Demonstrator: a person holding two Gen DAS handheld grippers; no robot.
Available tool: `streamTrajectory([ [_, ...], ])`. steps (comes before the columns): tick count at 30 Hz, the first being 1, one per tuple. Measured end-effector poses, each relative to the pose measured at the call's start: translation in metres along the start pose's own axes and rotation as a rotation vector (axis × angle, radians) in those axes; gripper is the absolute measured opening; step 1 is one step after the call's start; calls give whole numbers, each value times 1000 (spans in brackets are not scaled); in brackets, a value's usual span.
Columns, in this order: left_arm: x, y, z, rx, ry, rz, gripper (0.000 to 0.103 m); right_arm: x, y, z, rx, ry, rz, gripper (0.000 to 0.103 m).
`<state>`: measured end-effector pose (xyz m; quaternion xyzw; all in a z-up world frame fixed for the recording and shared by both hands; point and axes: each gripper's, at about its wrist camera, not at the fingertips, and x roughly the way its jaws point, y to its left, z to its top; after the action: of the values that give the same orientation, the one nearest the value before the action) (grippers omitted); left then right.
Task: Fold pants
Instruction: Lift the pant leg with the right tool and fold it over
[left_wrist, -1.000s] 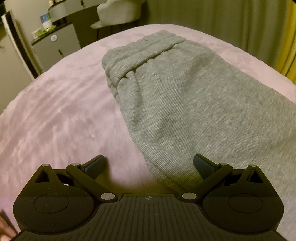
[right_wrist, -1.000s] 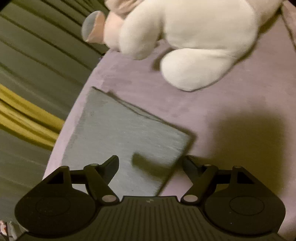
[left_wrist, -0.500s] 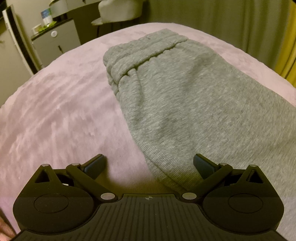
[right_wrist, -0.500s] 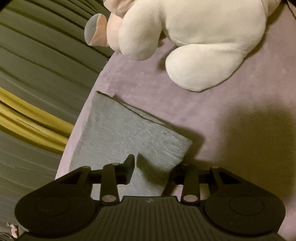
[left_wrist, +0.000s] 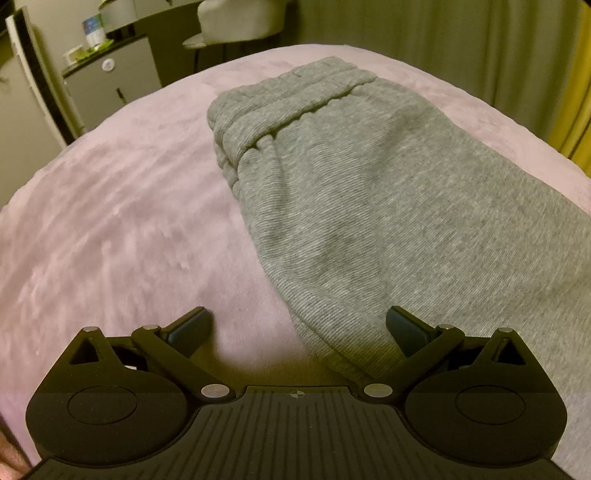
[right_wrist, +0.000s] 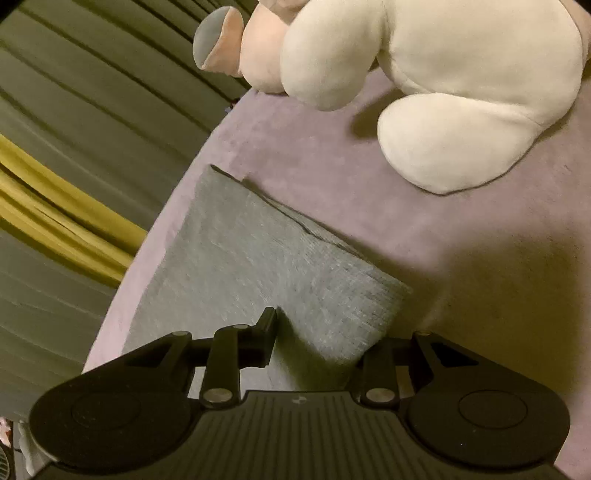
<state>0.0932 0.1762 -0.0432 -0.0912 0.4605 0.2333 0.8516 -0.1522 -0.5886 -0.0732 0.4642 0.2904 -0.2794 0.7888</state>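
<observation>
Dim warm light, yellowish shadows below, fisheye-bent edges

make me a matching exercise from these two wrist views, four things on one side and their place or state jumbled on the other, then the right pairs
Things:
1. left gripper
2. right gripper
3. plush toy
4. elastic waistband

Place or state:
A. lying on the purple blanket beyond the pants' leg end
B. fingers spread wide, holding nothing
C. bunched at the far end of the grey pants
D. closing over the corner of the pants' leg end

Pairs: 1-B, 2-D, 3-A, 4-C
</observation>
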Motion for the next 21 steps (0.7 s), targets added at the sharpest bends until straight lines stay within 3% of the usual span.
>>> streamTrajectory([
  [2, -5, -1, -1, 2, -13, 16, 103, -2, 6, -1, -27, -12, -15, 17],
  [5, -32, -6, -9, 7, -118, 110, 103, -11, 19, -3, -74, -40, -33, 14],
  [6, -42, -7, -12, 3, -144, 111, 103, -17, 26, -3, -99, -56, -28, 14],
  [11, -79, -19, -35, -15, -149, -100, 103, -20, 58, -3, -249, -62, -133, 14],
  [13, -87, -32, -44, 37, -145, -159, 103, -25, 78, -8, -321, -89, -171, 13],
  [15, -93, -46, -52, 110, -185, -173, 103, -32, 105, -15, -389, -127, -178, 13],
  [18, -88, -57, -56, 175, -177, -158, 103, -56, 171, -39, -590, -224, -127, 13],
  [21, -83, -50, -55, 136, -146, -171, 103, -84, 245, -90, -797, -251, 86, 13],
])
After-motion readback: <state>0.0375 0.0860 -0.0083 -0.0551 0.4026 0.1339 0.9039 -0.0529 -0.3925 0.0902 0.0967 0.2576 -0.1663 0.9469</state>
